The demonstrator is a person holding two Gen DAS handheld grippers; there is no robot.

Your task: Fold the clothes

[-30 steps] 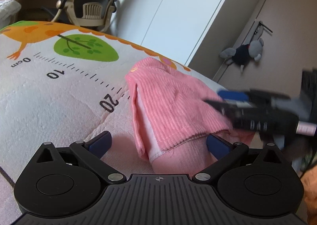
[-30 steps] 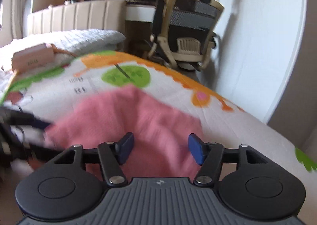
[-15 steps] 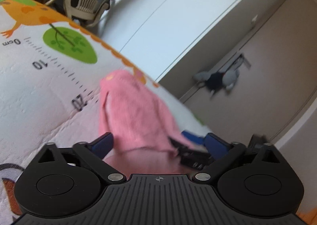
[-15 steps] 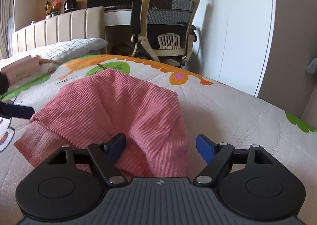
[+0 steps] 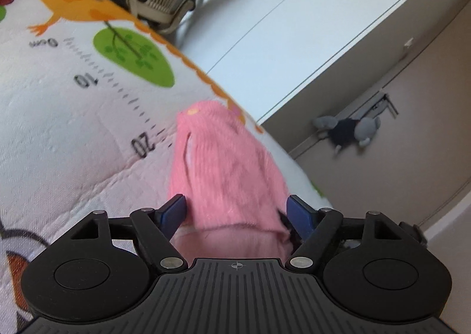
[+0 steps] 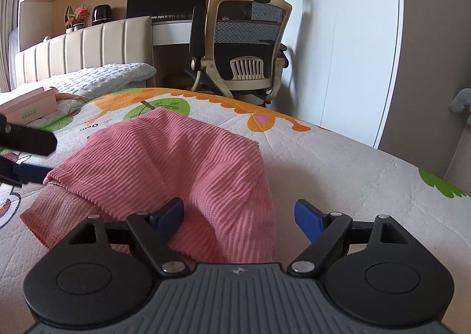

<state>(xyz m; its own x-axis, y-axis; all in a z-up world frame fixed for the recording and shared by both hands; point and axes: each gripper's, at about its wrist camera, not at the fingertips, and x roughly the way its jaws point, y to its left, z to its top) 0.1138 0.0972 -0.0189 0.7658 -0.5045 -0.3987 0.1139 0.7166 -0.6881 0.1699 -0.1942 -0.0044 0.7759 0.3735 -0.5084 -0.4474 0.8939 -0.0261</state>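
Both tools gape, gripping nothing: left tool [image 5: 237, 211], right tool [image 6: 240, 214] | pink ribbed garment [image 6: 176, 163] on bed [image 6: 338, 169], soft, light, probably slumps | I'd pinch its hem corners

left gripper [image 5: 238, 211]: jaws spread wide, blue fingertips [image 5: 173, 211] well apart, nothing pinched between them
right gripper [image 6: 240, 216]: jaws spread wide too, left pad [image 6: 167, 213] dark in shadow, right pad lit bright blue
relation: the left gripper's fingers show at the left edge of the right wrist view (partly cropped)
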